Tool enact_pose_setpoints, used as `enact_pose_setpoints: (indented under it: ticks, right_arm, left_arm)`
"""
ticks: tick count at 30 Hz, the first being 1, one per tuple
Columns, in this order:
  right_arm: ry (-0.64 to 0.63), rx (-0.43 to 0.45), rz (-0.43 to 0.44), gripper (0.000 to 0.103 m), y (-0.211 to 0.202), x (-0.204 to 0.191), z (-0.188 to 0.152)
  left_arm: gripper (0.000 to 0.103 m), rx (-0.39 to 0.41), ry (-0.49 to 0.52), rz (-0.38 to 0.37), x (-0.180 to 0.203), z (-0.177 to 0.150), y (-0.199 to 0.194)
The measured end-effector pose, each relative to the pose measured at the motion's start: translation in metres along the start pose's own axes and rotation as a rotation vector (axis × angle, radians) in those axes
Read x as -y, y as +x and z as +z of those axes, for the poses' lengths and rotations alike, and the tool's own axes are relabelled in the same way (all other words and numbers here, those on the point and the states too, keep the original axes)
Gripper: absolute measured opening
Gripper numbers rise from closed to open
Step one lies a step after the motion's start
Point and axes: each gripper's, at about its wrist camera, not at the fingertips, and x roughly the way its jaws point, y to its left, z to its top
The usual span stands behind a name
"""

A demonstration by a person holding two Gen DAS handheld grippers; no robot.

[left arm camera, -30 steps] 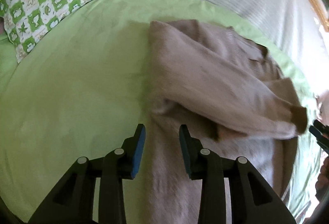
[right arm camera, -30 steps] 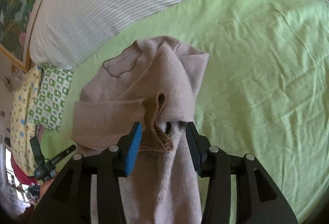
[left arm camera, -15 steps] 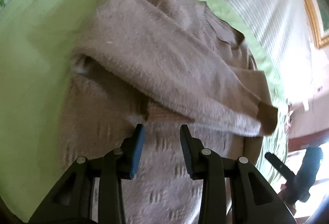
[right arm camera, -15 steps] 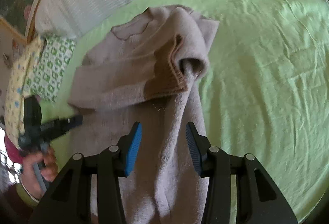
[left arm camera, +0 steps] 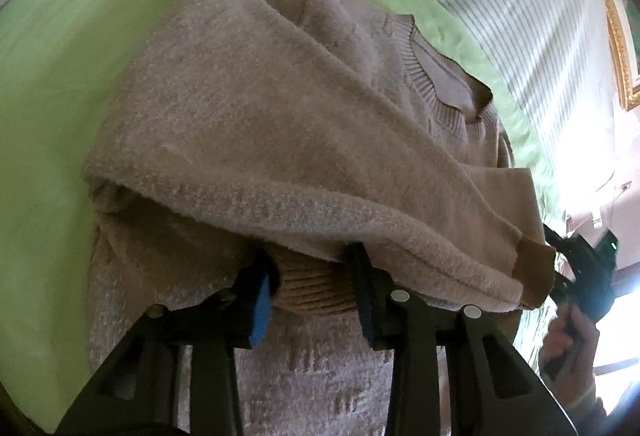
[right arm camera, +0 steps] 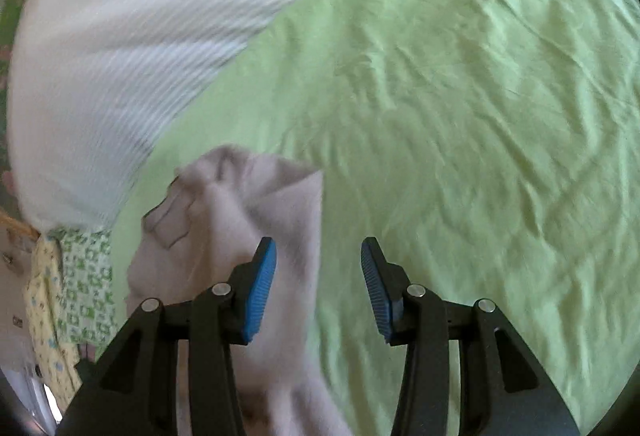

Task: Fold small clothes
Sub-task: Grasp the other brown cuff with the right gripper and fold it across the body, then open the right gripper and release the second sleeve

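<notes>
Now, at nine o'clock in the left wrist view, bare green sheet (left arm camera: pixel 48 108) of the bed; the sweater (left arm camera: pixel 280 124) fills the middle, lying on it with a sleeve folded across. The left tongs (left arm camera: pixel 312 276) are closing at six o'clock around the ribbed brown cuff (left arm camera: pixel 312 294), which sits between the pads; whether they press it yet I cannot tell. To do this well, let them bite the cuff alone, not the body layer beneath, before lifting. At three to four o'clock a hand (left arm camera: pixel 568 348) carries the other tool. In the right wrist view the right tongs (right arm camera: pixel 318 276) stand spread and empty, over the sweater's edge and sheet.
</notes>
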Motion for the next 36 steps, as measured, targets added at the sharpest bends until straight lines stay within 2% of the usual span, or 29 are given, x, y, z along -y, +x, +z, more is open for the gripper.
enact_pose_setpoints:
  ticks: [5, 7, 8, 9, 10, 16, 23, 28, 32, 34, 36]
  right_arm:
    - [-0.027, -0.079, -0.012, 0.046, 0.048, -0.009, 0.005]
    - [-0.058, -0.075, -0.011, 0.045, 0.054, -0.016, 0.0]
    - [-0.075, -0.076, 0.004, 0.042, 0.057, -0.021, -0.002]
    - [-0.089, -0.081, 0.025, 0.016, 0.059, -0.025, -0.004]
    - [-0.095, -0.085, 0.02, 0.008, 0.06, -0.027, -0.004]
    - [-0.164, 0.003, -0.042, 0.007, 0.029, -0.032, 0.014]
    - [-0.206, 0.049, -0.07, 0.007, 0.002, -0.027, 0.049]
    - [-0.379, 0.044, -0.19, 0.007, 0.009, -0.048, 0.049]
    - [-0.493, 0.038, -0.293, 0.007, 0.02, -0.049, 0.051]
    - [-0.532, 0.014, -0.343, 0.007, 0.035, -0.046, 0.049]
    - [-0.527, -0.013, -0.357, 0.007, 0.047, -0.038, 0.045]
  left_arm:
    - [0.018, -0.005, 0.013, -0.04, -0.001, 0.001, 0.004]
    - [0.009, -0.001, 0.018, -0.061, -0.002, 0.002, 0.003]
    - [0.008, 0.005, 0.015, -0.077, -0.003, 0.002, 0.002]
    - [0.007, 0.013, 0.013, -0.092, -0.005, 0.002, 0.001]
    - [0.006, 0.024, 0.013, -0.11, -0.006, 0.002, -0.002]
    - [0.005, 0.055, 0.053, -0.174, -0.004, 0.001, -0.025]
    - [0.005, 0.068, 0.102, -0.163, 0.0, 0.002, -0.029]
    - [0.005, 0.092, 0.16, -0.161, 0.003, 0.012, -0.039]
    - [0.005, 0.087, 0.223, -0.099, 0.001, 0.013, -0.035]
    - [0.005, 0.059, 0.213, -0.064, -0.007, 0.012, -0.019]
    - [0.006, 0.031, 0.175, -0.073, -0.018, 0.009, -0.011]
